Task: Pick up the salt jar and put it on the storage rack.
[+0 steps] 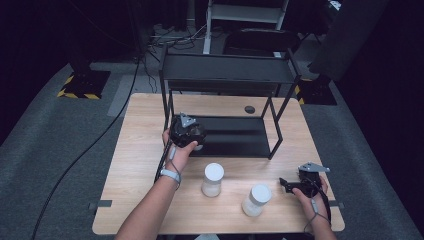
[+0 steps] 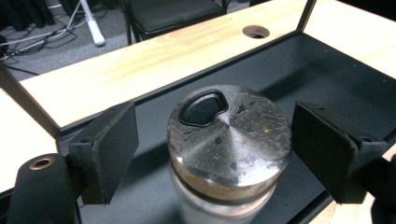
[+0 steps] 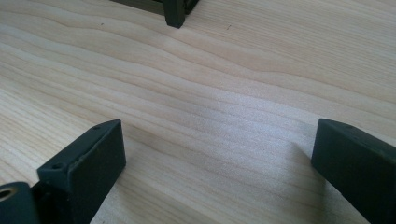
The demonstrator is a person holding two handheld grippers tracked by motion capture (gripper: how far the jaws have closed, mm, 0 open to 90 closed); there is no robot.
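Observation:
A jar with a worn metal lid point(image 2: 229, 135) stands on the lower shelf point(image 2: 299, 70) of a black rack. My left gripper point(image 2: 219, 147) is open around the lid, with a gap between each pad and the lid's rim. In the high view the left gripper point(image 1: 187, 132) hangs over the shelf's front left corner, the jar point(image 1: 199, 146) just peeking out beneath it. Two white-lidded jars point(image 1: 212, 179) point(image 1: 256, 199) stand on the wooden table nearer the person. My right gripper point(image 1: 284, 185) rests low at the table's right, and in its own view the right gripper point(image 3: 219, 163) is open over bare wood.
The rack's top shelf point(image 1: 227, 75) spans the back half of the table point(image 1: 140, 150). A round cable hole point(image 1: 249, 109) lies behind the lower shelf. One rack leg point(image 3: 175, 14) stands ahead of the right gripper. A chair and cables sit on the floor beyond.

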